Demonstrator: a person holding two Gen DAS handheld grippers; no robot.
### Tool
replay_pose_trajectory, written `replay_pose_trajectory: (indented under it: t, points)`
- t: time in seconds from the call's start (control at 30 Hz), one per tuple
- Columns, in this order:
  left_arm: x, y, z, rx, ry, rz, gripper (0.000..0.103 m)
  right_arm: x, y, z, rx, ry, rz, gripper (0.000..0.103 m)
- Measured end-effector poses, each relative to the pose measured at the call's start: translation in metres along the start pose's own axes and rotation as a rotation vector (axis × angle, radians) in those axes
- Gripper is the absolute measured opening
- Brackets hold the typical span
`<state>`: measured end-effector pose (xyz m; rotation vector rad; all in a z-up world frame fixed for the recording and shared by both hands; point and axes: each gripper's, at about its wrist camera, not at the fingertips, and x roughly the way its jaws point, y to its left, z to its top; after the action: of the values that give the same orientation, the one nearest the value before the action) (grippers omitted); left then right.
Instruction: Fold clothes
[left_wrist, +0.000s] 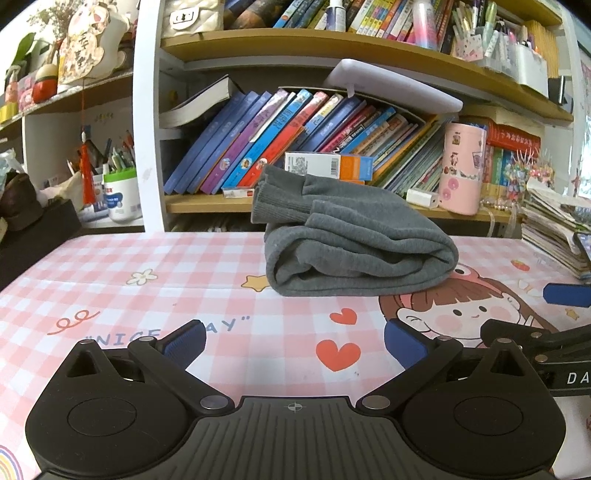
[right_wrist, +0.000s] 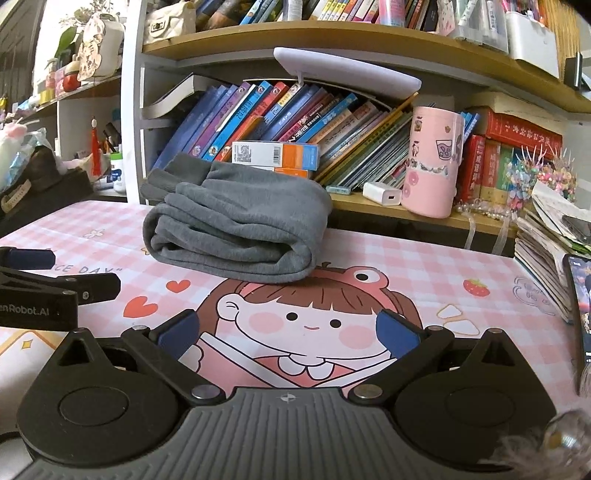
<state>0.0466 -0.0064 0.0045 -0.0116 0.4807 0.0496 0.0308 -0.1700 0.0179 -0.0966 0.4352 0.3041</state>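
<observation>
A grey knit garment (left_wrist: 351, 236) lies folded into a thick bundle on the pink checked table mat (left_wrist: 147, 280), ribbed cuffs stacked on its top left. In the right wrist view the same garment (right_wrist: 236, 225) sits ahead and to the left on the mat (right_wrist: 369, 258). My left gripper (left_wrist: 293, 343) is open, low over the mat, a short way in front of the bundle, with nothing between its blue pads. My right gripper (right_wrist: 286, 334) is also open and holds nothing, over the cartoon girl print. Each gripper shows at the edge of the other's view.
A bookshelf (left_wrist: 332, 48) full of leaning books stands right behind the table. A pink cylinder tin (right_wrist: 432, 162) and a white charger (right_wrist: 382, 194) sit on its lower shelf. A stack of magazines (right_wrist: 546, 251) and a phone (right_wrist: 580, 317) lie at the right edge.
</observation>
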Motion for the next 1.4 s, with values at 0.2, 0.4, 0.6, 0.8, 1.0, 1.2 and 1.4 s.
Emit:
replay_pose_trajectory:
  t: [0.2,0.4,0.6,0.8,1.0,1.2,1.4]
  points:
    - [-0.0009,-0.0011,0.0000,0.008,-0.005,0.004,0.103,0.0009,-0.0005,0.0003,0.007,0.005,-0.003,0.103]
    - [-0.0006,-0.0017,-0.0002,0.008,-0.004,0.006,0.103,0.0009,0.0001,0.0003,0.005,0.007,0.000,0.103]
    - [-0.0002,-0.0016,0.0000,0.008,-0.003,0.006,0.103,0.0011,0.0000,0.0002,0.005,0.009,0.001,0.103]
    - [0.0002,-0.0015,-0.0002,0.009,-0.004,0.005,0.103,0.0015,-0.0004,0.0004,0.005,0.010,0.003,0.103]
    - [0.0006,-0.0013,0.0000,0.010,-0.003,0.004,0.103,0.0012,-0.0003,0.0004,0.006,0.010,0.001,0.103]
    - [0.0004,-0.0023,0.0004,0.016,0.000,-0.001,0.103,0.0013,-0.0003,0.0007,0.006,0.011,0.002,0.103]
    - [0.0008,-0.0031,0.0004,0.020,0.005,0.002,0.103,0.0021,-0.0003,0.0007,0.008,0.014,0.002,0.103]
